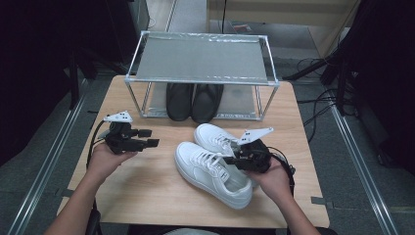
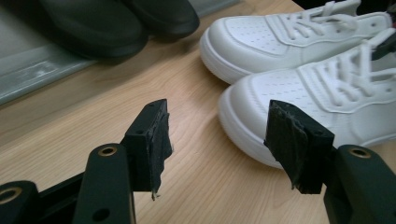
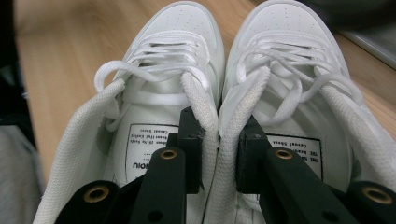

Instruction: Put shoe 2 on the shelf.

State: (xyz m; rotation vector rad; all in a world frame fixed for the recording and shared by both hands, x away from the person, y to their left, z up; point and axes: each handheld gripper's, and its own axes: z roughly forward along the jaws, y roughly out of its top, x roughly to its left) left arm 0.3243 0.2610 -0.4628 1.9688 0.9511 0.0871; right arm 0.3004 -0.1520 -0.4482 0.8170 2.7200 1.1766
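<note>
A light wooden table [image 1: 147, 196] stands on a grey floor between dark curtains, and at its far edge sits a two-tier metal-framed shoe rack [image 1: 201, 58]. In the high view a pair of black leather shoes [image 1: 193, 100] occupies the rack's lower shelf, while the pair of white lace-up sneakers [image 1: 213, 164] lies side by side on the table in front of it, toes pointing left and toward the rack. The right gripper [image 1: 236, 157] sits at the sneakers' heel openings; the left gripper [image 1: 152, 138] hovers well apart to the left, holding nothing.

In the left gripper view its jaws stand wide apart over bare wood, with the sneakers' toes [image 2: 261, 116] just ahead and the black shoes [image 2: 116, 23] beyond.

In the right gripper view the right gripper [image 3: 219, 154] has one jaw inside each sneaker, clamped on the two inner collars [image 3: 219, 140] pressed together, so both shoes are pinched as one bundle.

To do this lift well, I judge the grip should stay deep on the padded collars, since a shallow bite could let one shoe slip out. Raising the pair level and slowly would keep the toes from swinging. The free left gripper could steady the toes from below while the pair travels toward the rack's empty top shelf, clearing its front rail before lowering.
</note>
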